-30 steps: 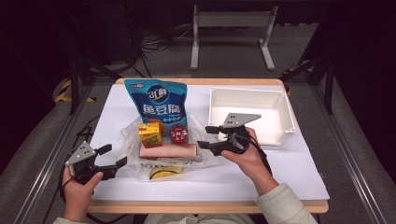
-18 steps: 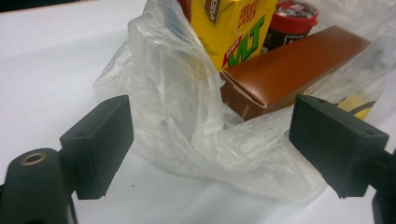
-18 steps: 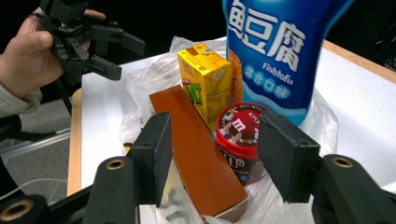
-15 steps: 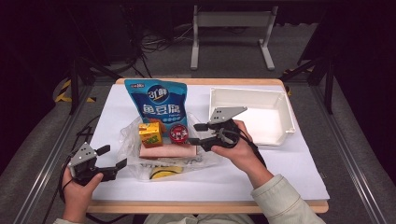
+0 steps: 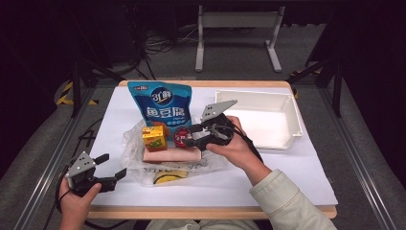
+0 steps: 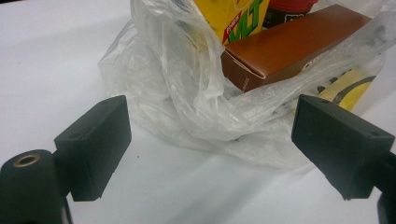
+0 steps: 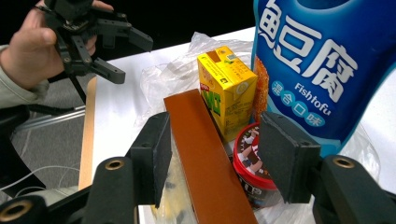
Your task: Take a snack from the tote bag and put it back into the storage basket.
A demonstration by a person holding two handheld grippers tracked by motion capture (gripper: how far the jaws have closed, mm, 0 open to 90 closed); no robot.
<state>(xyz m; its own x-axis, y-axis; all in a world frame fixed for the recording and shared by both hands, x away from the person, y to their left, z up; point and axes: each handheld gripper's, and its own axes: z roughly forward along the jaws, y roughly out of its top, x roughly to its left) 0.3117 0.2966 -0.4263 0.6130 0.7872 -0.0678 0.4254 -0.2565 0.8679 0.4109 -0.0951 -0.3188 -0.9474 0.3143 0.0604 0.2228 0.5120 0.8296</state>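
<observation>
L gripper (image 5: 109, 166) sits at table's (image 5: 297, 165) near-left corner, jaws wide apart, nothing between, just short of plastic bag (image 5: 134, 143). Bag holds juice carton (image 5: 154, 137), brown box (image 5: 170, 154), red can (image 5: 183, 136); blue pouch (image 5: 161, 105) behind. R gripper (image 5: 189, 136) over bag, jaws spread w/ box + can in the gap, gripping neither; white tray (image 5: 287, 115) far right.

White tray (image 5: 287, 136) on table's right, metal stand (image 5: 237, 36) on floor behind

Black two-fingered grippers with brass-ringed screw holes, grey triangular top plates, black cables; pale sleeve (image 5: 287, 201).
</observation>
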